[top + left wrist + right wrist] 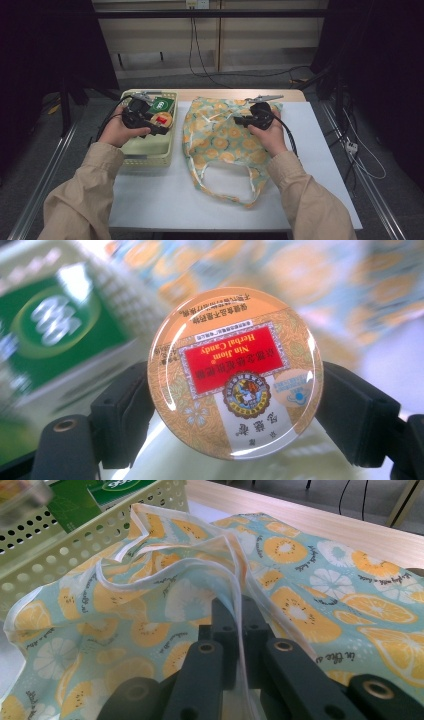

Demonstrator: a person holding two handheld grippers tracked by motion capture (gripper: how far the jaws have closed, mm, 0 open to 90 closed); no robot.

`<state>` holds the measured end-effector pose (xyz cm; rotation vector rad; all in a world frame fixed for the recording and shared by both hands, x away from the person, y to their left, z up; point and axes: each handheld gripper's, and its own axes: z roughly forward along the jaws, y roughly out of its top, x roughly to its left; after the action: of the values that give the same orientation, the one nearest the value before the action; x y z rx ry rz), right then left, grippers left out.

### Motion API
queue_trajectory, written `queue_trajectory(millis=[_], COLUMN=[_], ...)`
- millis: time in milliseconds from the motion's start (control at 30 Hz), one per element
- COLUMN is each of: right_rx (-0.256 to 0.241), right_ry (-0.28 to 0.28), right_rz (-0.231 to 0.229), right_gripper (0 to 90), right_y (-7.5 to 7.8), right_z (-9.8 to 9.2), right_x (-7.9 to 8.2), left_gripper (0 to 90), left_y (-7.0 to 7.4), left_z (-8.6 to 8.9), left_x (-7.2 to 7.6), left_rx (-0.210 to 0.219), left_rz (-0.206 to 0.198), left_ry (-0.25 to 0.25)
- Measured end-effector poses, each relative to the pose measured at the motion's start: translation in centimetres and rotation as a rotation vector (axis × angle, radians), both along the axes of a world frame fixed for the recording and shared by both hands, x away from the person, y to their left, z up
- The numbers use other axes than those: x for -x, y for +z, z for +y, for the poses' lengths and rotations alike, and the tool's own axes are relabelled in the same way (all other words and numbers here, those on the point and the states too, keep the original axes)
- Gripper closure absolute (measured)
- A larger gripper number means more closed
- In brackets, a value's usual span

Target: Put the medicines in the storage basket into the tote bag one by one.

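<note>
Jaws grip one candy tin (235, 372) left — one bag's (150, 595) edge right.

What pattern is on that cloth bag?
Orange and white citrus slices on the pale blue cloth bag, clearest in the right gripper view.

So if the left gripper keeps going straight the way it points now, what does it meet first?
Probably the fruit-print bag: past the candy tin clamped in the left gripper, the blurred bag lies ahead, the green box off to one side. Depth is unclear.
</note>
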<state>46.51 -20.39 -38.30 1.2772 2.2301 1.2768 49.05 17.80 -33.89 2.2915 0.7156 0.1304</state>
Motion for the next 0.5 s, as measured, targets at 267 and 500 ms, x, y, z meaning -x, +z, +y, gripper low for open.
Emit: queue_trajectory(millis=[267,500], right_rx=[0.000,-0.001], right_ry=[-0.007,-0.007], right_rz=[-0.002,-0.009], right_gripper=[89.1,89.1], right_y=[0.2,0.5], right_z=[-0.1,-0.1], right_x=[-0.1,-0.1], left_gripper=[20.6,20.5], left_y=[2.0,1.1], left_z=[-5.9,-10.0], left_x=[3.5,4.9], left_rx=[0.029,0.049], left_rz=[-0.015,-0.029], left_ry=[-0.140,-0.222])
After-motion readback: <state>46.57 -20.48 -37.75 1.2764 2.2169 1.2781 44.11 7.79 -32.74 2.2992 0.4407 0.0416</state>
